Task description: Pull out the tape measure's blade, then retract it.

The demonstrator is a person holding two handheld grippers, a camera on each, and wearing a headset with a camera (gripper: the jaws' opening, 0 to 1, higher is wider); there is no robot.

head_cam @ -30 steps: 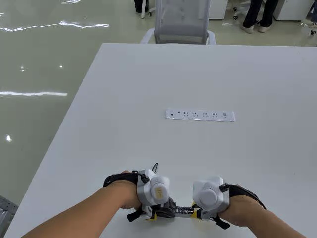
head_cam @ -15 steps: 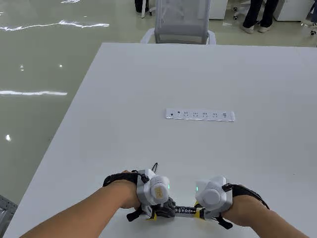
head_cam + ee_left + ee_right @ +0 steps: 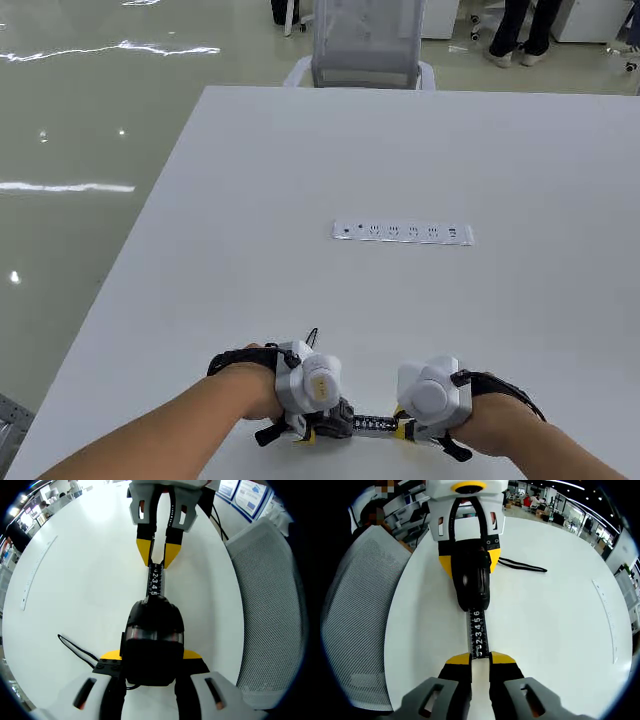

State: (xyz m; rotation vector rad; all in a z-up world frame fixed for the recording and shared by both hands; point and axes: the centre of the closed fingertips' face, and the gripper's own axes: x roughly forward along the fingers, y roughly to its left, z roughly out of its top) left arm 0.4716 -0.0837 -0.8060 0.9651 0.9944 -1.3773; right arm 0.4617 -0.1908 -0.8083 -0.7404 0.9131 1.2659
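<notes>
The left gripper's [image 3: 152, 656] yellow-tipped fingers [image 3: 192, 654] are clamped on either side of the black tape measure case [image 3: 152, 635], which sits between them with its mouth pointing away. From that mouth a short stretch of the blade [image 3: 155, 582] runs straight out, low over the white table [image 3: 90, 580], its printed numbers readable. The right gripper's [image 3: 480, 661] yellow fingertips [image 3: 458, 660] are closed on the far end of the blade [image 3: 478, 630], pinching it from both sides. The two grippers face each other along the blade, tips near but apart.

In the right gripper view the case [image 3: 472, 582] is seen head-on, with the left gripper [image 3: 469, 565] behind it. In the left gripper view the right gripper [image 3: 157, 560] appears at the top, nipping the blade end.

A thin black wrist cord [image 3: 75, 650] trails from the case and lies looped on the table beside the left gripper.

From the head view, the left gripper [image 3: 312, 434] and right gripper [image 3: 402, 430] are at the near edge of the table [image 3: 300, 200], each held in a strapped hand, with the blade [image 3: 374, 425] bridging them. A white power strip [image 3: 402, 232] lies flat near the table's middle, well apart from the grippers. A grey mesh office chair [image 3: 368, 40] stands at the far edge, and another mesh chair [image 3: 270, 605] is close beside the near edge.
</notes>
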